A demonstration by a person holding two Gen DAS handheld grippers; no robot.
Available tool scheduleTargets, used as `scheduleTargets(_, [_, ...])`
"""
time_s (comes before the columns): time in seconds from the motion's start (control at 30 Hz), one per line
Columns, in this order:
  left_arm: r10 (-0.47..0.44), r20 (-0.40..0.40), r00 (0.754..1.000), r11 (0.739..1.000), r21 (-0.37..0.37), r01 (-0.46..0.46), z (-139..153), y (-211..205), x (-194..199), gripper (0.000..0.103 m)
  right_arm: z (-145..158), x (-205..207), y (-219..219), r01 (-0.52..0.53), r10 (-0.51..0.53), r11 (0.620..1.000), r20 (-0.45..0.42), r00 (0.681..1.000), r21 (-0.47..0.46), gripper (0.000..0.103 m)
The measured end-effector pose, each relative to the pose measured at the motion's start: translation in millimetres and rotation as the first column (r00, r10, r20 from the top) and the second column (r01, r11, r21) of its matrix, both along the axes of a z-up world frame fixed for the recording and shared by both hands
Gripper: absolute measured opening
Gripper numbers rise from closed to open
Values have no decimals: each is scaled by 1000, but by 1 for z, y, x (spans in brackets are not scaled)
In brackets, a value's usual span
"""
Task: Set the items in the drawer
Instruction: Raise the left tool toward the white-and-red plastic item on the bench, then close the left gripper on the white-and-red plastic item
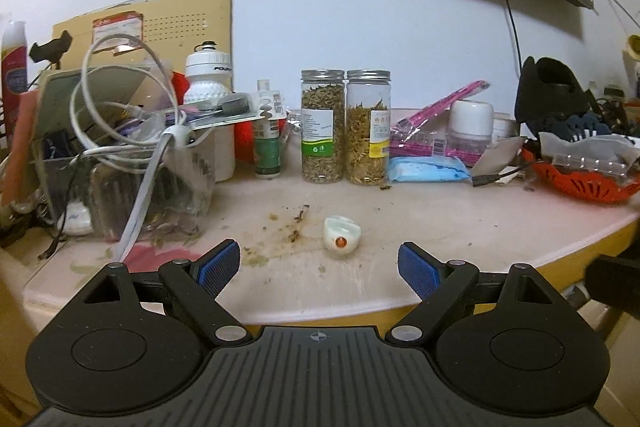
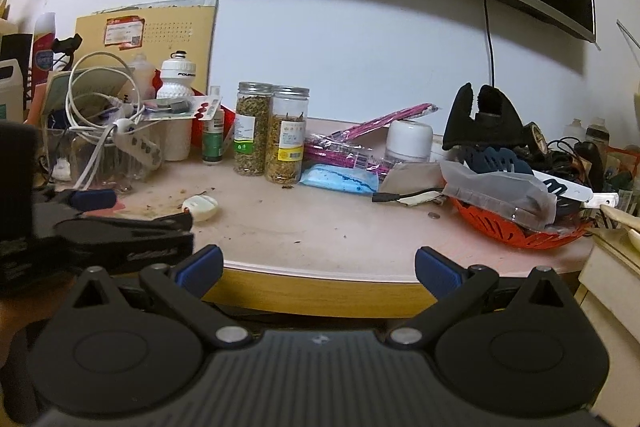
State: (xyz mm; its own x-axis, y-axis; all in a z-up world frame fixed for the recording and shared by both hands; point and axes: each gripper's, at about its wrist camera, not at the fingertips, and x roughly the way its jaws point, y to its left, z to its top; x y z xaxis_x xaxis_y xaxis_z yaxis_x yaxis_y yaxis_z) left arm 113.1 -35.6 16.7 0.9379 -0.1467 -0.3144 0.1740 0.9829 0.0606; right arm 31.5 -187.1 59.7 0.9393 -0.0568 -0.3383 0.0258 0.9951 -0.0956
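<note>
**Left gripper lined up on the white case; no drawer in view**

The left gripper (image 1: 319, 261) hangs over the near edge of the table (image 1: 440, 227), its blue pads spread wide with nothing between them. Straight ahead of it, just beyond the fingertips and slightly right of the midline, lies a small white case (image 1: 342, 237) with an orange dot facing the camera. It sits alone on a bare, crumb-strewn patch, well apart from the clutter behind. Its shape is rounded with no strong long axis that I can make out, so the angle of approach should matter little.

The right gripper (image 2: 319, 269) is also spread wide and empty, but it sits further back, with its fingertips about level with the table edge. From there the same case (image 2: 200, 207) lies well off to the left and further in, with the left gripper (image 2: 132, 227) between. So the left hand is plainly the nearer and better placed one for that item.

Further out, against the wall, two jars (image 1: 346, 127) of dried herbs stand upright and touching, a blue packet (image 1: 428, 169) lies just to their right, and an orange basket (image 1: 580, 179) holds the far right.

The drawer shows in neither view, so whether anything already lies in it cannot be told. The scene fits both a fresh pick and a return for another item.
</note>
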Motion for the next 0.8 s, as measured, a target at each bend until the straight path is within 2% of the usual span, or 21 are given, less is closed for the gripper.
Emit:
scheduleTargets(0.37, [-56,27,998,997,62,54,-13,-8,34,87,-4,6,-2,12,-11,1000,-33,999,4,102])
scheduleTargets(0.53, [-57,18,998,998,41,56,-17,-8,49,87,-8,6,-1,4,-4,1000,-47,999,-4,103])
scheduleTargets(0.63, [-59,-5,998,998,2,59,-19,-6,58,86,-9,7,0,-2,1,1000,-55,999,-10,103])
scheduleTargets(0.73, [-57,-28,998,997,-50,56,-21,-3,66,79,-11,9,0,-1,1,1000,-62,998,-12,103])
scheduleTargets(0.8, [-50,-40,998,997,-57,48,-22,-2,69,64,-12,10,1,-1,0,1000,-67,998,-13,103])
